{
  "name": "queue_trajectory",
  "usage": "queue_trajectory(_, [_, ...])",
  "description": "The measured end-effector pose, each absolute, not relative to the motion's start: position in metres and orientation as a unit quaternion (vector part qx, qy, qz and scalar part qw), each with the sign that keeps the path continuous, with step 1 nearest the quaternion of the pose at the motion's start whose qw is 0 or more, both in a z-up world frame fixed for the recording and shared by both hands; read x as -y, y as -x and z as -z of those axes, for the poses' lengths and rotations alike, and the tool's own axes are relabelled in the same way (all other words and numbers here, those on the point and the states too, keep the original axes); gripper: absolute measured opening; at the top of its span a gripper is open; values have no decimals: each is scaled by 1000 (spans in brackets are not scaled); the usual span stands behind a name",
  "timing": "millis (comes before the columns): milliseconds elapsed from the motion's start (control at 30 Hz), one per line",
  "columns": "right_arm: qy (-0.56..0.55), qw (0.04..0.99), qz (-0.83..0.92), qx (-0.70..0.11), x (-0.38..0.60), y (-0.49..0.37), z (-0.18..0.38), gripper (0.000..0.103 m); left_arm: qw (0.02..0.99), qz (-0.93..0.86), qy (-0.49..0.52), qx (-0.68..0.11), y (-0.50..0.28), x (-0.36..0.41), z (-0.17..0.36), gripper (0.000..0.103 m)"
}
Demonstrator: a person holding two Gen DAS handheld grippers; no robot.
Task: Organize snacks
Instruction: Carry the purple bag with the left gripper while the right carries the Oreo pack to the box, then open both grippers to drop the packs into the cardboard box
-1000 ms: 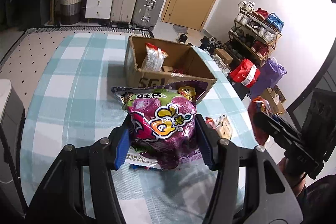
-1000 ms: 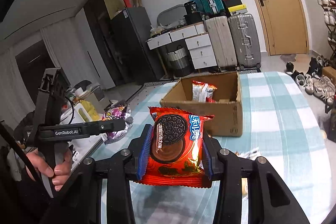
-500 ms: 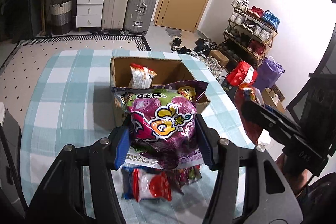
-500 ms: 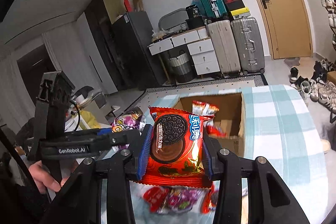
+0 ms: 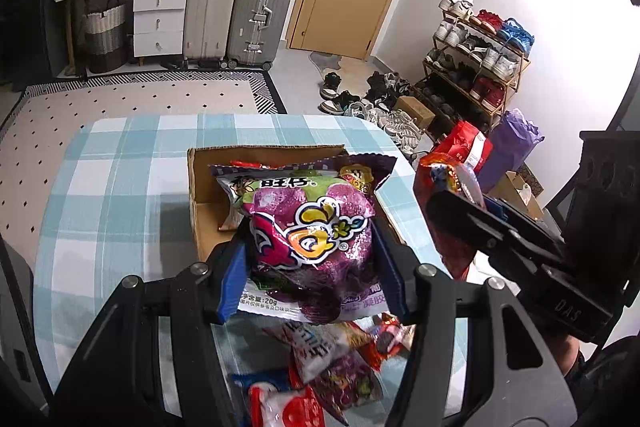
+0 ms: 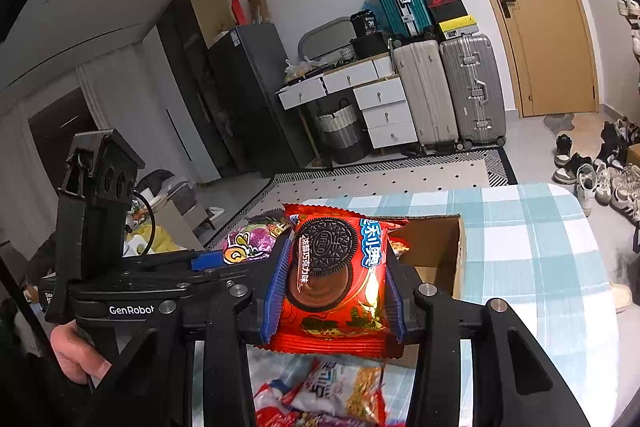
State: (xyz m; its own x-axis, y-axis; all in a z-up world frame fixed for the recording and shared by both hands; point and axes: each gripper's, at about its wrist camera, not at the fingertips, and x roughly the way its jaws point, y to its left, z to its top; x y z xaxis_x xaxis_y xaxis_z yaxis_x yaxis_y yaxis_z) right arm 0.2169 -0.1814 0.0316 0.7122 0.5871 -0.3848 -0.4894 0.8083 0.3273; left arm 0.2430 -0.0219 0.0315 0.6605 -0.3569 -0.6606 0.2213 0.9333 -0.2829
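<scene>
My left gripper (image 5: 310, 269) is shut on a purple snack bag (image 5: 312, 231), held over the near edge of the open cardboard box (image 5: 196, 187) on the blue-checked table (image 5: 112, 195). My right gripper (image 6: 334, 285) is shut on a red Oreo packet (image 6: 340, 279), just short of the same box (image 6: 436, 247). The left gripper's body with its purple bag (image 6: 248, 243) shows at the left of the right wrist view. The right gripper's body and red packet (image 5: 444, 183) show at the right of the left wrist view. Other packets lie inside the box, mostly hidden.
Several loose snack packets (image 5: 328, 359) lie on the table below both grippers (image 6: 328, 391). A person's hand (image 6: 76, 351) holds the left gripper's handle. Suitcases (image 5: 240, 11), drawers and a shoe rack (image 5: 476, 67) stand beyond the table's far edge.
Both grippers have advanced toward the box with their packets, which now sits directly under them. The pile of loose snacks has come into view beneath the fingers.
</scene>
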Motion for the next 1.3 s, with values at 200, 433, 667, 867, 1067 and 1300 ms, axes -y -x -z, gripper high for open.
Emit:
queue_trajectory(200, [-104,918,-286,-255,180,-247,-28,42,900,157,90,-396,-277,20,-19,54])
queue_trajectory(433, [-100,914,-276,-278,174,-280,-14,42,893,156,91,-413,-311,19,7,54])
queue_trajectory(667, [-96,909,-272,-302,165,-312,8,42,881,158,92,-435,-336,20,38,54])
queue_trajectory(867, [-86,919,-243,-299,167,-326,22,55,877,163,84,-444,-350,24,53,55])
queue_trajectory(1067, [-98,924,-234,-288,181,-325,24,70,878,142,86,-449,-350,20,55,80])
queue_trajectory(1300, [-95,928,-236,-274,187,-305,9,72,884,143,81,-437,-326,19,39,80])
